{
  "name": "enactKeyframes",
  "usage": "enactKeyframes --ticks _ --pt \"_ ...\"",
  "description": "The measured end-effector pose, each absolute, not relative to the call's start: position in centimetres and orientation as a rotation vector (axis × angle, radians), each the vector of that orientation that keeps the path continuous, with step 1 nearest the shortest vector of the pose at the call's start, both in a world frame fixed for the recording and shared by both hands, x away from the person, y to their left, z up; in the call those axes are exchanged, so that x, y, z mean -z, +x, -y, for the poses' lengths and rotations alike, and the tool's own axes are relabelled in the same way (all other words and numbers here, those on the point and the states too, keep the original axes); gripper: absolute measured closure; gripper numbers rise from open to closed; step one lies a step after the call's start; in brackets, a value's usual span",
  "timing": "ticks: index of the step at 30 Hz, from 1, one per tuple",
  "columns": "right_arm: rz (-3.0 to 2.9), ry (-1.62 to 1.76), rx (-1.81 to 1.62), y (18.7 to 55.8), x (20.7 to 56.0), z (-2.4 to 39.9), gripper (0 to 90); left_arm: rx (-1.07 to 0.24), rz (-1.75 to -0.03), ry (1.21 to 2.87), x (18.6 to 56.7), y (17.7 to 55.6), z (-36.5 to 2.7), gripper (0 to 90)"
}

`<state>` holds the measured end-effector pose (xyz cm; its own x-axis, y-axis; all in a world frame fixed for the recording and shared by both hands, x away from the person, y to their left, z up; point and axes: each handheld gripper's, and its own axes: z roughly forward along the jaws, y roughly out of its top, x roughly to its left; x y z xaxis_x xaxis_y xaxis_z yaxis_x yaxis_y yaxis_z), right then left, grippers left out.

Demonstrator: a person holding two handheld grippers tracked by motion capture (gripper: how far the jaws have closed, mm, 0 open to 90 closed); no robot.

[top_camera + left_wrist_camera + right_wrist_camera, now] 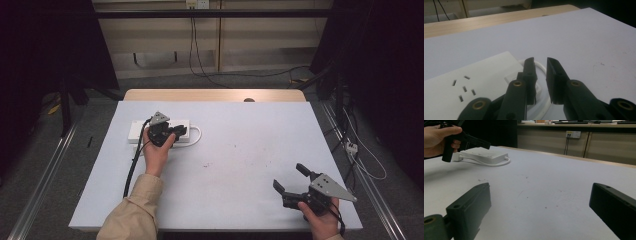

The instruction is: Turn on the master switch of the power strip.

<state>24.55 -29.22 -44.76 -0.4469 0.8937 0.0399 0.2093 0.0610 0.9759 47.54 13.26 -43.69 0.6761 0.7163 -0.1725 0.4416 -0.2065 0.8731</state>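
A white power strip (136,131) (474,77) (484,153) lies flat at the table's back left, and its white cable (199,135) (541,65) (499,164) loops around its right end. My left gripper (181,131) (540,61) hovers low over that end. Its jaws stand a narrow gap apart, and a small white plug part (538,89) sits just under the left jaw; nothing lies between the pads. The same gripper (474,143) appears far off in the right gripper view. My right gripper (288,176) (540,187) rests near the front right corner, wide open and holding nothing.
The white tabletop (240,150) carries a few small dark specks in the middle. A wooden strip (215,95) runs along its far edge. Beyond it are a wall socket (196,4) with hanging cables; metal rails and loose cables flank the table on the floor.
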Motion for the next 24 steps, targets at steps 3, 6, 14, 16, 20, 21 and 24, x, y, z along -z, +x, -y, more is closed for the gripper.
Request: enactKeyframes --ticks 3,6,14,16,20,21,24 --pt "-1.727 1.106 -1.425 24.55 44.76 29.25 3.3 -0.328 -0.916 1.857 43.72 47.64 -13.17 79.2" --pt "-1.727 1.105 -1.424 24.56 44.76 29.26 3.3 -0.326 -0.922 1.862 43.8 47.71 -13.08 79.5" --pt "-1.727 1.105 -1.423 24.57 44.76 29.29 3.3 -0.312 -0.922 1.864 43.9 47.91 -13.01 81.3" --pt "-1.727 1.107 -1.425 24.58 44.76 29.28 3.3 -0.314 -0.92 1.865 43.86 47.93 -13.05 82.3" --pt "-1.727 1.103 -1.426 24.62 44.75 29.28 3.3 -0.311 -0.917 1.865 43.74 47.96 -13.08 83.7" --pt "-1.727 1.103 -1.426 24.62 44.75 29.27 3.3 -0.307 -0.917 1.866 43.74 47.97 -13.07 84.2" --pt "-1.725 1.102 -1.429 24.63 44.76 29.27 3.3 -0.301 -0.917 1.875 43.82 48.03 -12.98 86.0"
